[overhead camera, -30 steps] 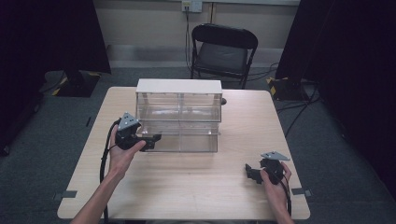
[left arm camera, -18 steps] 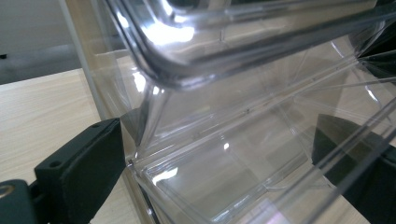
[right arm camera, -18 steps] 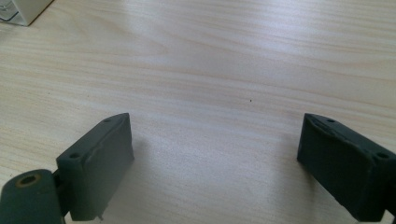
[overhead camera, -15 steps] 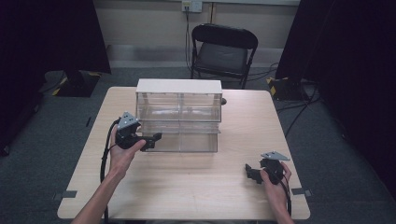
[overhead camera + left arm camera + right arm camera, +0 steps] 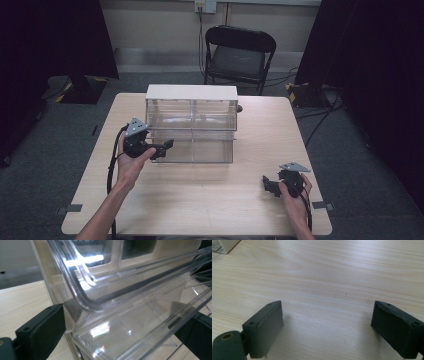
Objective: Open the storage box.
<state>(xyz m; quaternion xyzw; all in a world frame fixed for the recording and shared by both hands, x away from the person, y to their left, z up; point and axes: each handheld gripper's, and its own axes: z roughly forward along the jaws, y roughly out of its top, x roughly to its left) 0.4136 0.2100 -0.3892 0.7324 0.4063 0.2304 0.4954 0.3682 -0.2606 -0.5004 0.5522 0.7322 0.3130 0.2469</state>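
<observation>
A light wooden table (image 5: 200,200) is seen on grey carpet, dark curtains at both sides. Landmark taken: the clear plastic drawer cabinet (image 5: 191,122) with a white top, standing at the middle of the table's far half.

Nearest the person, well apart from the cabinet and toward its front right, the right gripper (image 5: 270,186) is held low over bare tabletop in the right hand (image 5: 296,200). Its jaws are spread wide; in the right gripper view only wood grain is seen between them, with a corner of the cabinet (image 5: 222,245) at the upper left.

At the cabinet's front left, the left gripper (image 5: 162,149) is held by the left hand (image 5: 129,162), its jaws pointed at the lower left drawer (image 5: 172,150). In the left gripper view the clear drawer (image 5: 130,322) is seen between the jaws, one jaw outside its left corner, the other at the right behind the clear plastic. The jaws are spread about the drawer front; whether either is touching it cannot be told. The drawer seems pulled slightly forward of the cabinet frame.

Behind the cabinet, beyond the table's far edge, a black folding chair (image 5: 239,52) is seen against the wall.
</observation>
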